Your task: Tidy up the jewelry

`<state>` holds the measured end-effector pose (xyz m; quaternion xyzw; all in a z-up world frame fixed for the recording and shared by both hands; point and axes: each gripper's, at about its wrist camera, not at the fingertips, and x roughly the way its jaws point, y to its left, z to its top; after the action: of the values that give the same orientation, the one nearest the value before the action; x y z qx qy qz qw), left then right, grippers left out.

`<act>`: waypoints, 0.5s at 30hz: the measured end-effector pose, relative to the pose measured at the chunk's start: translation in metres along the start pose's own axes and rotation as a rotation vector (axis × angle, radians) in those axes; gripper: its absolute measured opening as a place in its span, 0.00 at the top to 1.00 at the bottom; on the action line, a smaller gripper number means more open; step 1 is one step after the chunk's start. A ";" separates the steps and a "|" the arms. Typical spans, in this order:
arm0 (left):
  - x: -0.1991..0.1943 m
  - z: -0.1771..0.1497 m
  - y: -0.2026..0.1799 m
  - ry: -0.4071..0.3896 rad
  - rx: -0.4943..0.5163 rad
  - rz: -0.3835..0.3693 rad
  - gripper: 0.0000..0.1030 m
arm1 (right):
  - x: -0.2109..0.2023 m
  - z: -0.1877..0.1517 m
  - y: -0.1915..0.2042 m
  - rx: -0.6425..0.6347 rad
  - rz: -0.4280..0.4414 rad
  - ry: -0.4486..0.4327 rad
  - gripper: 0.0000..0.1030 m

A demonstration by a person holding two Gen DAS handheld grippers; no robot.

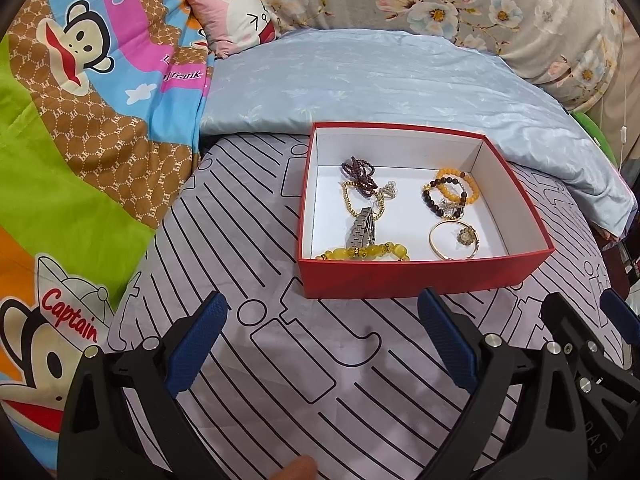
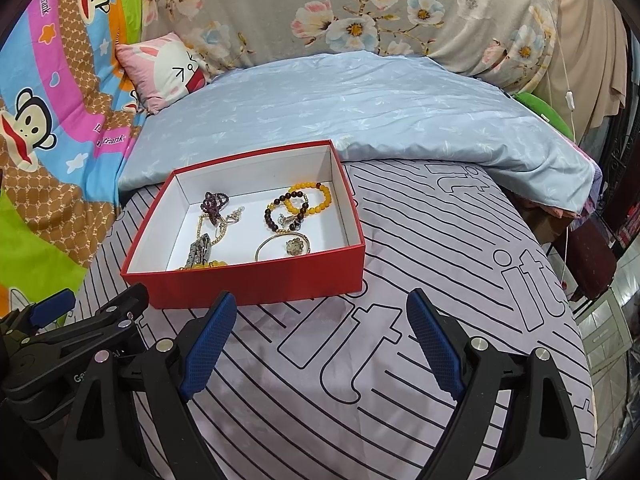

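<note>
The red box [image 1: 424,276] sat on the striped sheet [image 1: 280,360], bare sheet near it, a blue pillow [image 1: 380,76] against its far edge. Inside lay about eight jewelry pieces [image 1: 452,192]. The left gripper [image 1: 322,332] and the right gripper [image 2: 320,332] were both spread, holding nothing.

The bed [image 1: 280,360] is covered by a lilac sheet printed with black stripes and outlined letters. A red box [image 1: 420,278] with a white inside sits directly on it, open at the top. Behind the box a folded pale blue quilt [image 1: 380,76] lies across the bed, its front edge just beside the box's far wall. A cartoon monkey blanket [image 1: 80,120] lies along the left side, and a pink rabbit cushion [image 1: 236,16] rests at the quilt's far left corner
</note>
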<state>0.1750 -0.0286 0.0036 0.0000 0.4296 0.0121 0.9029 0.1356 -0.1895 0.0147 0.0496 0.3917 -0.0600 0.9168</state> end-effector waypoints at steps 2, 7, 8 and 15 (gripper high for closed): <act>0.000 0.000 0.000 -0.001 0.005 0.001 0.09 | -0.001 0.000 0.000 0.000 0.001 -0.001 0.17; -0.001 0.000 -0.002 -0.008 0.026 0.008 0.09 | 0.000 0.000 0.000 0.001 0.000 -0.001 0.17; 0.000 0.000 -0.002 -0.008 0.031 0.011 0.09 | 0.000 0.000 0.000 0.000 0.000 0.000 0.17; 0.004 0.001 -0.002 0.004 0.034 -0.007 0.09 | 0.000 0.001 0.001 -0.001 0.003 0.000 0.17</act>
<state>0.1781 -0.0306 0.0013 0.0137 0.4314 0.0018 0.9020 0.1361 -0.1891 0.0152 0.0496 0.3918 -0.0585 0.9168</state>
